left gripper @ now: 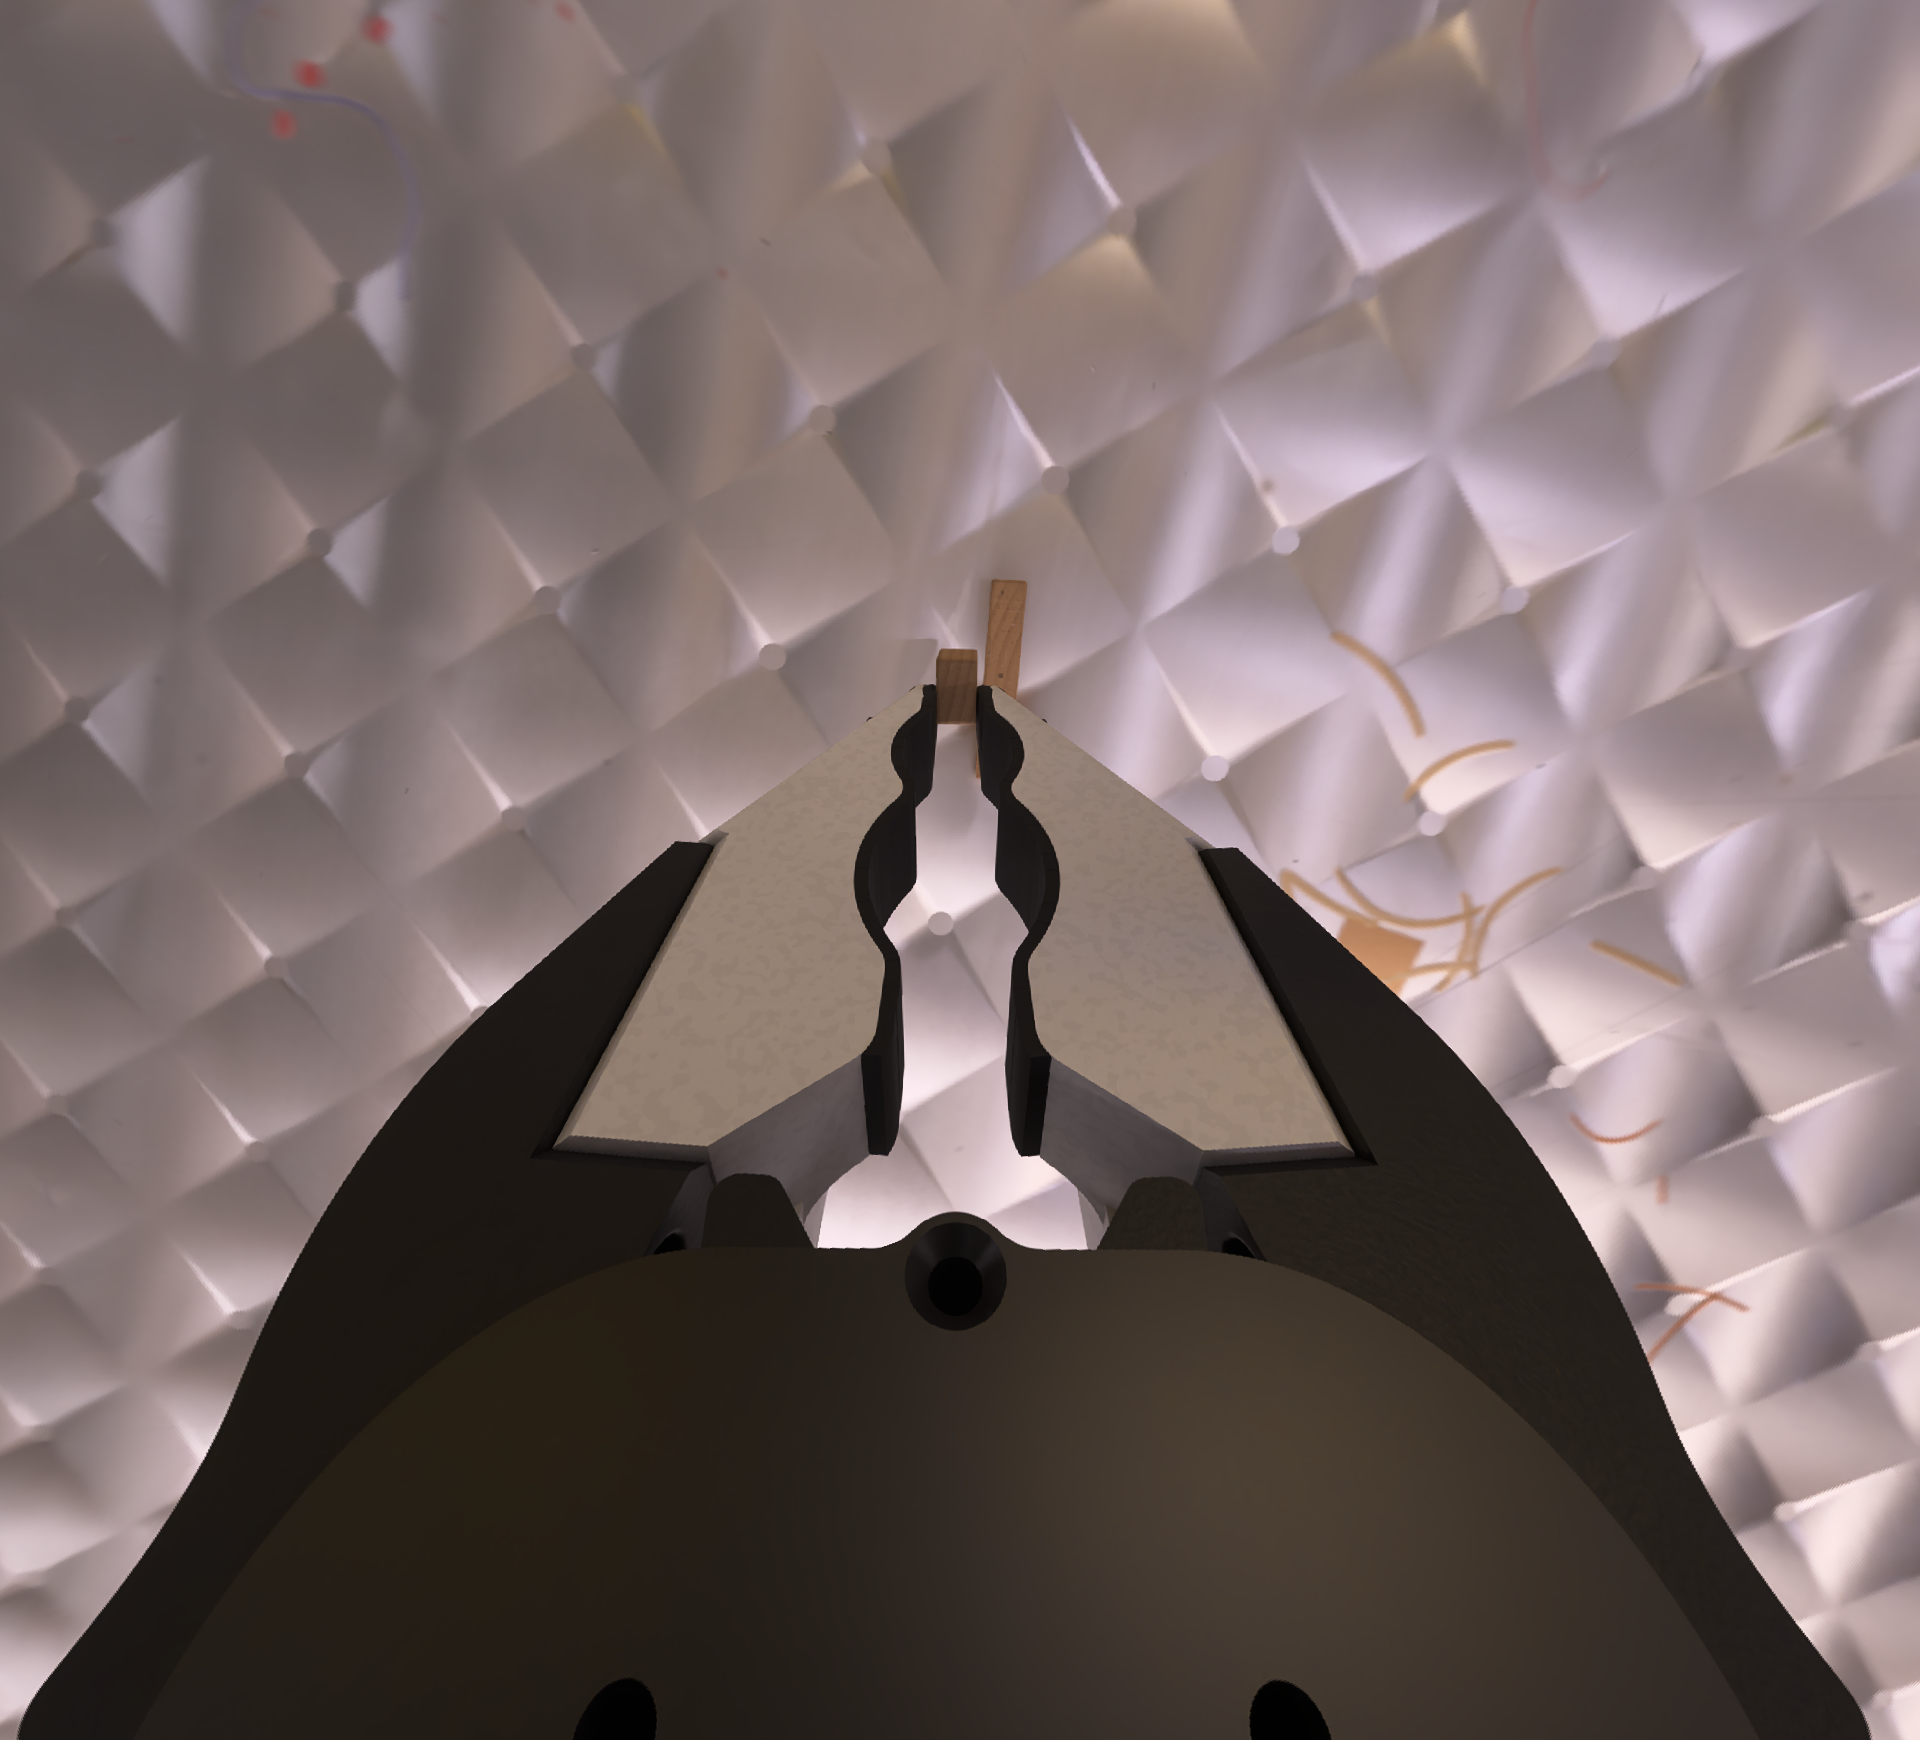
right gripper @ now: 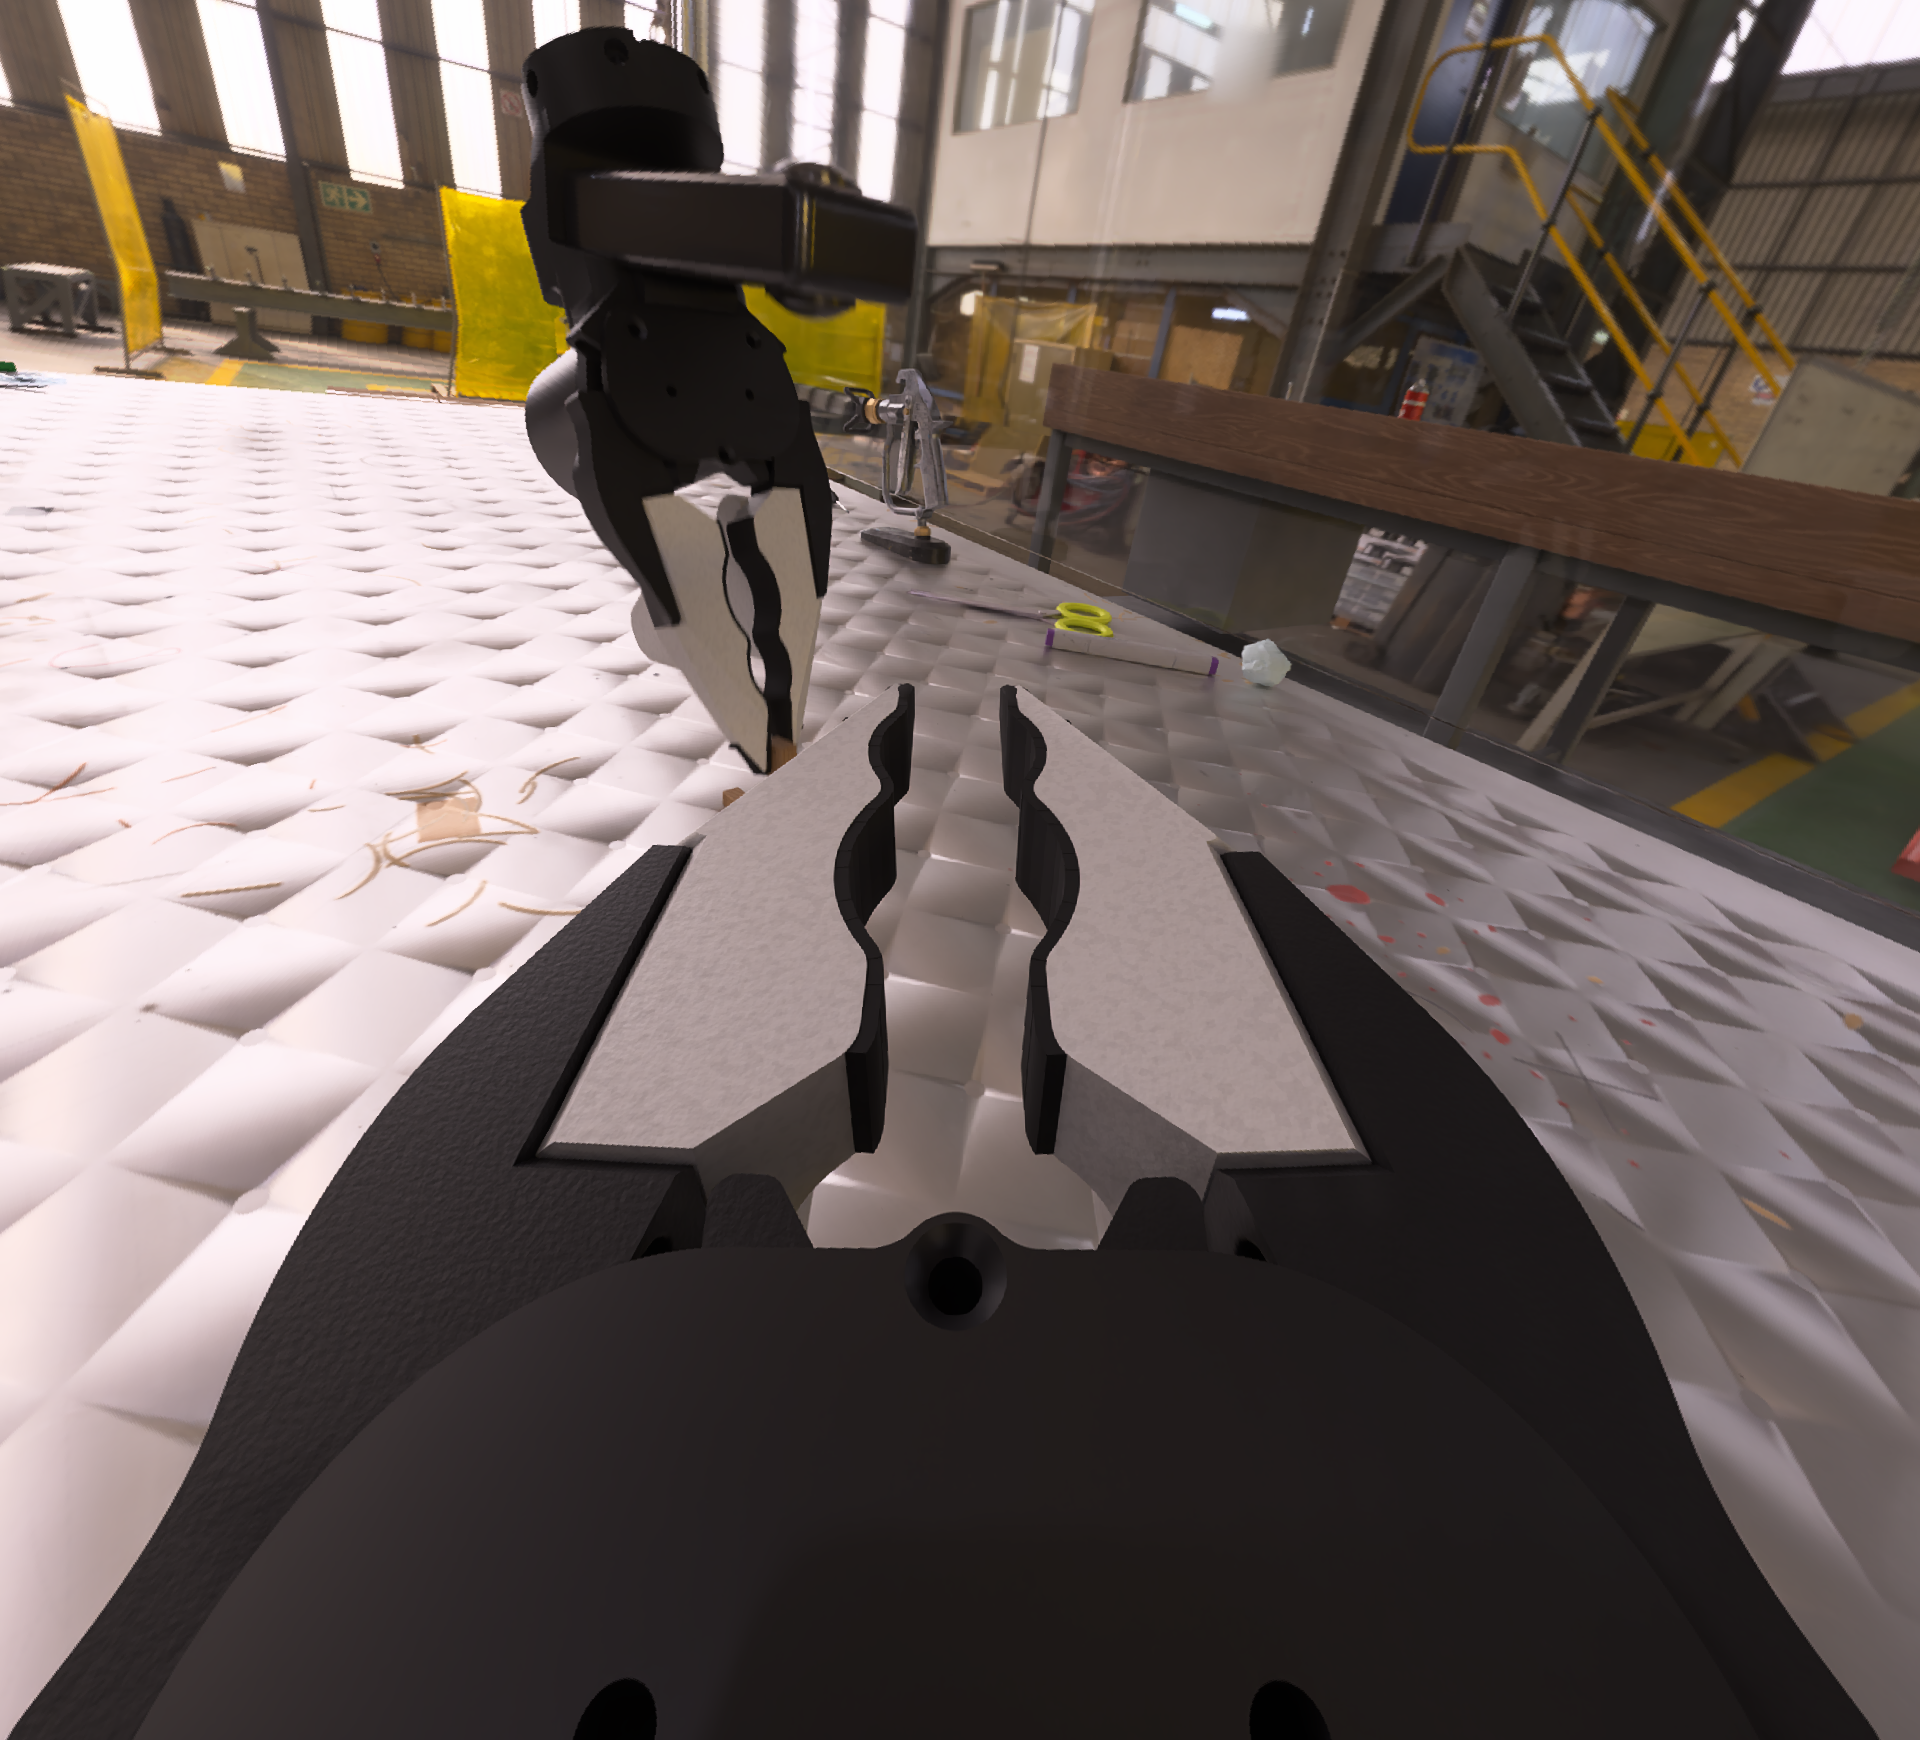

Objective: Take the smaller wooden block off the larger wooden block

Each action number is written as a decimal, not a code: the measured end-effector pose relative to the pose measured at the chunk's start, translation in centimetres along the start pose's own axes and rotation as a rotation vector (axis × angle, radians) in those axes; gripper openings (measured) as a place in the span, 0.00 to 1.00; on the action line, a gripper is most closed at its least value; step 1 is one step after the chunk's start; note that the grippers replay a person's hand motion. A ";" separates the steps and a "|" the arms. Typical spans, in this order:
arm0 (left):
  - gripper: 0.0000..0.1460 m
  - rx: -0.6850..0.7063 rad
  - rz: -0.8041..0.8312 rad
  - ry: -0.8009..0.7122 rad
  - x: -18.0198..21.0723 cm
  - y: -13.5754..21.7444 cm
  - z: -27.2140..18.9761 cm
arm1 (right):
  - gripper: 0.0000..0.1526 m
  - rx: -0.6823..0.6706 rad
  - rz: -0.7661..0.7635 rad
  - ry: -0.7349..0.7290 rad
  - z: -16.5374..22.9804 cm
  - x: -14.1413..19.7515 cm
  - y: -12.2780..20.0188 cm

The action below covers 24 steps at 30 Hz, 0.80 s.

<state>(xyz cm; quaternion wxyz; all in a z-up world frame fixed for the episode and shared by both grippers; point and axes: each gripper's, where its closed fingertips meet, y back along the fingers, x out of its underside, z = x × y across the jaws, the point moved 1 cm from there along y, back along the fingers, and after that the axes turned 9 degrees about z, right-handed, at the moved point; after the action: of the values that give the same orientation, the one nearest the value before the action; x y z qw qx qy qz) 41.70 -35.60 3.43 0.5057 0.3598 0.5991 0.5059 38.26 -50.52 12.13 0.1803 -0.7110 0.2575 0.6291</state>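
Left wrist view: the left gripper point(left gripper: 956, 703) points down at a quilted white surface point(left gripper: 520, 443), its two fingers drawn close and pinching the smaller wooden block point(left gripper: 957, 680) at the very tips. Just beyond and to the right of it lies the larger wooden block point(left gripper: 1006, 636), a longer pale piece; the two appear set side by side rather than stacked, though the fingertips hide their lower ends and contact cannot be judged. Thin brown curled shavings point(left gripper: 1434, 921) and a tan patch lie to the right, and red specks point(left gripper: 310, 74) mark the surface at upper left. Right wrist view: the right gripper point(right gripper: 956, 703) hovers low over the same surface point(right gripper: 312, 599) with its fingers spread apart and nothing between them. The left gripper point(right gripper: 774, 750) stands ahead and to the left, tilted downward, a sliver of wood point(right gripper: 781, 752) visible at its tips. Farther back on the surface rest a spray gun point(right gripper: 912, 443), yellow-handled scissors point(right gripper: 1081, 618), a white marker point(right gripper: 1127, 651) with purple ends and a crumpled white scrap point(right gripper: 1265, 662).
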 end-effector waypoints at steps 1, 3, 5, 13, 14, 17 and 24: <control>0.05 0.016 -0.053 0.038 -0.1 0.8 0.1 | 0.11 -0.002 -0.001 -0.002 0.1 -0.1 -0.2; 0.05 0.063 -0.183 0.131 0.1 3.0 0.3 | 0.11 -0.012 -0.004 -0.005 0.5 -0.4 -0.7; 0.05 0.128 -0.345 0.241 0.8 5.9 0.6 | 0.11 -0.028 -0.013 -0.004 1.1 -1.0 -1.7; 0.05 0.225 -0.937 0.510 10.9 20.4 0.0 | 0.10 -0.175 -0.102 0.036 7.0 -5.4 -9.8; 0.05 0.199 -0.980 0.515 12.8 22.3 -0.5 | 0.10 -0.200 -0.112 0.044 8.2 -6.1 -11.2; 0.05 0.117 -1.076 0.520 19.1 28.0 -2.6 | 0.10 -0.264 -0.141 0.077 12.3 -8.3 -15.7; 0.05 -0.071 -1.118 0.545 37.4 38.5 -6.7 | 0.10 -0.359 -0.236 -0.011 23.5 -12.8 -26.2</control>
<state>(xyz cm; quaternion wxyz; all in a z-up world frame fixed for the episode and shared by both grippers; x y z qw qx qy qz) 23.47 6.90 31.60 0.5349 -0.1674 0.7870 0.2578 34.01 -14.10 19.61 0.1247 -0.7535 0.0553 0.6432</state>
